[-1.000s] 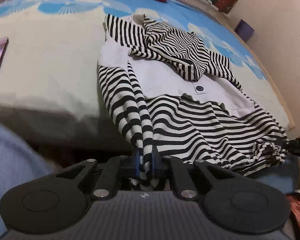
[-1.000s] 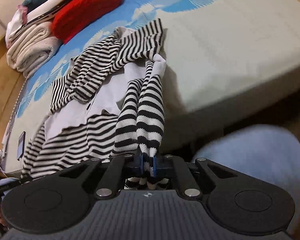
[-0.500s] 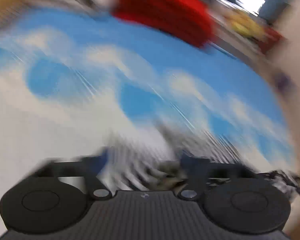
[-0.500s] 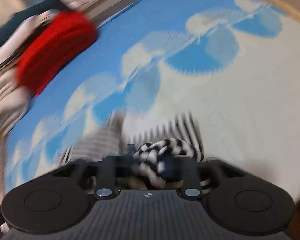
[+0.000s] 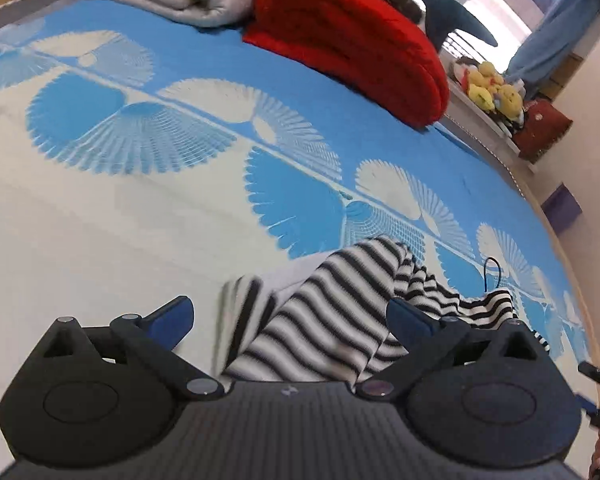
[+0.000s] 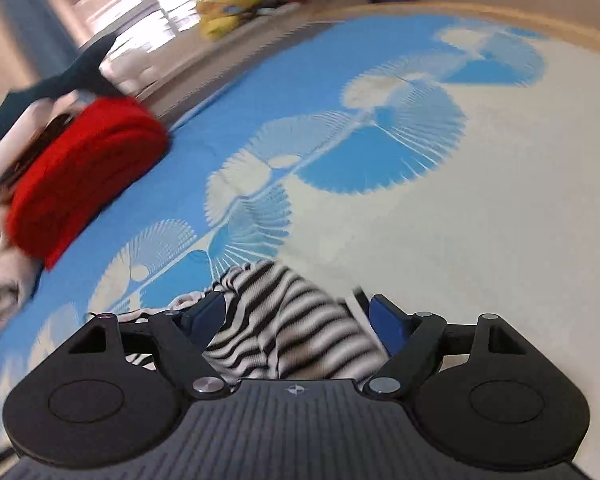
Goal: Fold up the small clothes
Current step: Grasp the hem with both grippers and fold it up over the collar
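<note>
Striped top (image 5: 332, 320) is lying on the bed (image 5: 100, 240), bunched up between the fingers of both grippers. Left gripper (image 5: 290, 320) is standing wide open with the cloth loose in the gap, gripping nothing. Right gripper (image 6: 296, 316) is standing wide open too, cloth under it. One fold is looking done, I think; more folds and smoothing are waiting. No boxes or baskets are showing. Red blanket (image 5: 352, 40) is sitting far back.
</note>
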Demonstrator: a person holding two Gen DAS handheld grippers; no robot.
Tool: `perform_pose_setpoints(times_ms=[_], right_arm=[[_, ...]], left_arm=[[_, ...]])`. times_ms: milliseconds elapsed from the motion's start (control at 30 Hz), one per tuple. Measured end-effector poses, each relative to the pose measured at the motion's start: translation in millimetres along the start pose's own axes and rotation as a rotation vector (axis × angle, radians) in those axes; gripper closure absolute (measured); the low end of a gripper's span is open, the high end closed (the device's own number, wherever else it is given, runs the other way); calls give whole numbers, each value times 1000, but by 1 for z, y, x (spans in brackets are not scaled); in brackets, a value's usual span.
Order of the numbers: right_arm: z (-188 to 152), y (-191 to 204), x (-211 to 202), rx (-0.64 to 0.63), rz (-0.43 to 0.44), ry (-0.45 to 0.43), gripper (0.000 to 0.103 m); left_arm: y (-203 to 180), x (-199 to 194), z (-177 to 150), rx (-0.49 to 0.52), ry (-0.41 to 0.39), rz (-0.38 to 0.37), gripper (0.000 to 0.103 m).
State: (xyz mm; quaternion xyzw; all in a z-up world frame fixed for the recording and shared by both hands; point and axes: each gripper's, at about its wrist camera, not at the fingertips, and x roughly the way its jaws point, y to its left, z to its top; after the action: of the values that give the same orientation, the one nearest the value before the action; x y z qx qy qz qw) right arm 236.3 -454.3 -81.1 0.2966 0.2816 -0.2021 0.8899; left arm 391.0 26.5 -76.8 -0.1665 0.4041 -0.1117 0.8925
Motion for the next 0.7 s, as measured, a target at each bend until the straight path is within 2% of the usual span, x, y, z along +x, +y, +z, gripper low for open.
perform_pose_setpoints(times_ms=[100,167,200,267,300,333,400,533,600,633,700], right_arm=[[3,-3,26,-63,-17,13,22],[3,-3,43,-70,12,41,22],[3,-1,50,-73,36,52,23],[1,10,66,-91,59,92,27],[0,17,70,-116,64,110,58],[-1,26,74,-153,54,129,98],[3,40,63,-179,33,90,100],[27,46,31,-117,62,-31,100],[25,45,44,-97,50,-16,100],[20,46,57,-103,17,10,100],[7,50,83,-141,-57,52,100]], left_arm=[[-18,17,9,115,-49,-47,1],[-25,32,8,140,-36,-72,1],[-29,43,8,142,-14,-78,8],[-32,61,5,143,31,-97,41],[-32,69,4,141,62,-105,85],[-30,74,5,125,86,-102,99],[-24,67,10,86,61,-75,99],[-3,38,34,29,-25,-73,99],[8,48,36,8,0,-46,99],[11,57,33,2,24,-40,99],[7,73,28,50,49,-2,99]])
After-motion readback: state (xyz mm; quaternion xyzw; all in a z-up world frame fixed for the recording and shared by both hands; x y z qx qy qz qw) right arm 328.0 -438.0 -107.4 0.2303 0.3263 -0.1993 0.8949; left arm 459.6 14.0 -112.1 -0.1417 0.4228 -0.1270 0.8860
